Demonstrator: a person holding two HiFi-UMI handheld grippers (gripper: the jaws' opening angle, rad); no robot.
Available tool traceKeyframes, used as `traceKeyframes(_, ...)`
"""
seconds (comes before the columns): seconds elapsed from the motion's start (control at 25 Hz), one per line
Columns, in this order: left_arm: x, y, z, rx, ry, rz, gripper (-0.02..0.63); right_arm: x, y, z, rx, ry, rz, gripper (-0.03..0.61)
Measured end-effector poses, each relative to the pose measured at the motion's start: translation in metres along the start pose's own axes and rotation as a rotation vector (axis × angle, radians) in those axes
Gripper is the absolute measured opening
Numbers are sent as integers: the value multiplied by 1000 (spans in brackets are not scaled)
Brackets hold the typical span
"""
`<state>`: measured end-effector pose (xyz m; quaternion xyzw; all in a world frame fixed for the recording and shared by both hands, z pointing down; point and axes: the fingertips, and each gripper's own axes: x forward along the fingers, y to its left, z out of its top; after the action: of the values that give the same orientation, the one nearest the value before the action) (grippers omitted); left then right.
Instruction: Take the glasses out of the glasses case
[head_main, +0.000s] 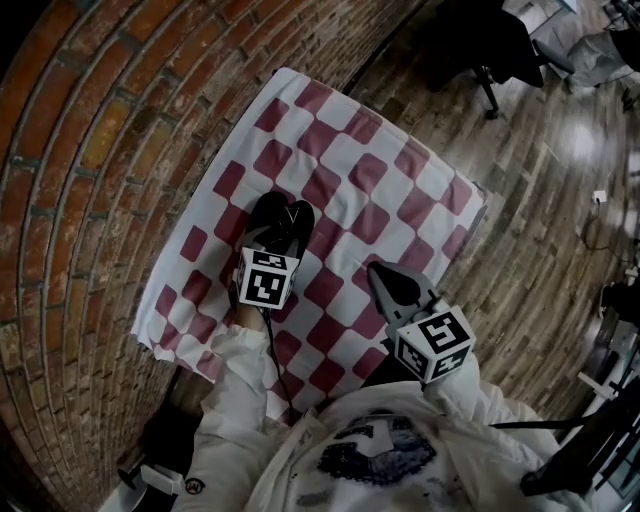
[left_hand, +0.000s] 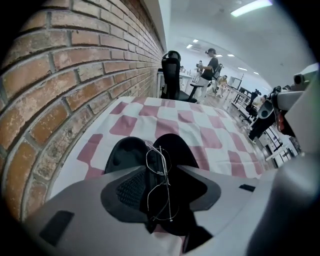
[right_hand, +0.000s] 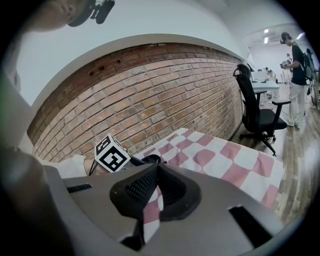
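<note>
Two jaws of our left gripper (left_hand: 162, 172) stand apart around the glasses (left_hand: 160, 162), which sit inside the open glasses case (left_hand: 124, 152); the pads are not yet pressing. We should close gently on the thin wire frame, then lift straight up out of the case. Our right gripper (right_hand: 156, 167), clenched and empty, hangs beside the case and could steady its rim.

Wire-framed glasses (left_hand: 160, 185), open black case (left_hand: 125, 155)

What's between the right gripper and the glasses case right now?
Only bare checkered cloth, seen in the head view; the right gripper hangs clear of the glasses case, with nothing else in that stretch.
</note>
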<state>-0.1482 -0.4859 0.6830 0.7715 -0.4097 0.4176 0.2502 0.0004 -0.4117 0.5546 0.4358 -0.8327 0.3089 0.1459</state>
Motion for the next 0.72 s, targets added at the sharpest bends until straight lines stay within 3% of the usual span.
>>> traceKeyframes(0.28, 5, -6, -2, 65, 59, 11, 167, 1, -4, 0, 7, 0, -6, 14)
traceKeyframes(0.72, 14, -9, -9, 70, 98, 15, 107, -4, -9, -2, 18, -2, -11, 14)
